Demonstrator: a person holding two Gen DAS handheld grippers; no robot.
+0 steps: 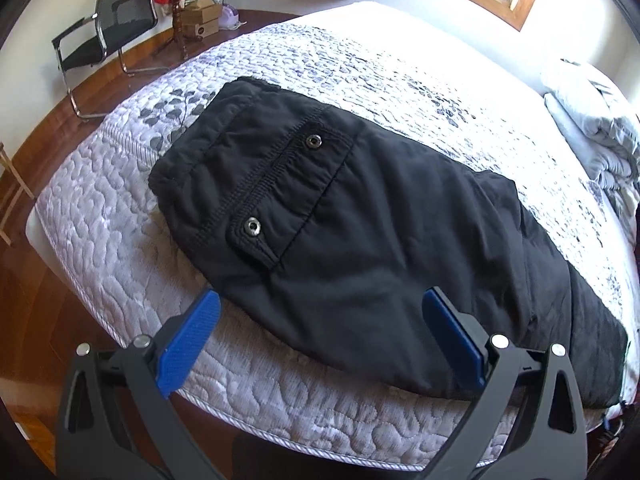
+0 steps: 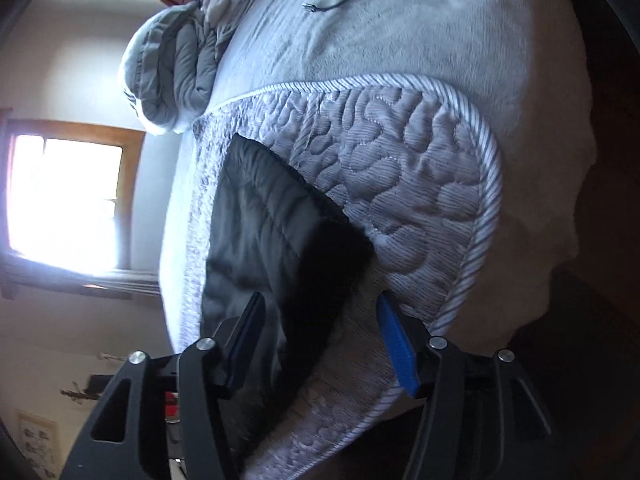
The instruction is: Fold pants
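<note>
Pants: I am looking at the black pants (image 1: 360,216) lying flat on the quilted mattress (image 1: 120,220), already doubled over, waistband end toward the far left, two metal snaps (image 1: 313,142) showing on the pocket flap.

Left tongs: I am holding my left gripper (image 1: 320,340) above the near edge of the pants with its blue pads spread wide, one pad (image 1: 192,340) over bare quilting and the other over black cloth; nothing is pinched.

Right tongs: I am holding my right gripper (image 2: 320,336) at the other end, jaws parted, with a dark fold of the pants (image 2: 280,240) sitting between the pads but not squeezed, as far as I can tell.

Surroundings: I am working beside a bunched grey duvet (image 2: 172,68) at the head of the bed.

Step, as I judge it: I am lining up both ends for the next fold.

Risk, layers: I am likely catching only the top layer if I close shallow, so the stack would split open when lifted.

Risk, quilt: I am close enough to the mattress cover that a deep bite could pinch it along with the cloth.

Risk, edge: I am working near the bed's rim, so a slippery fold dragged my way could slide off.
</note>
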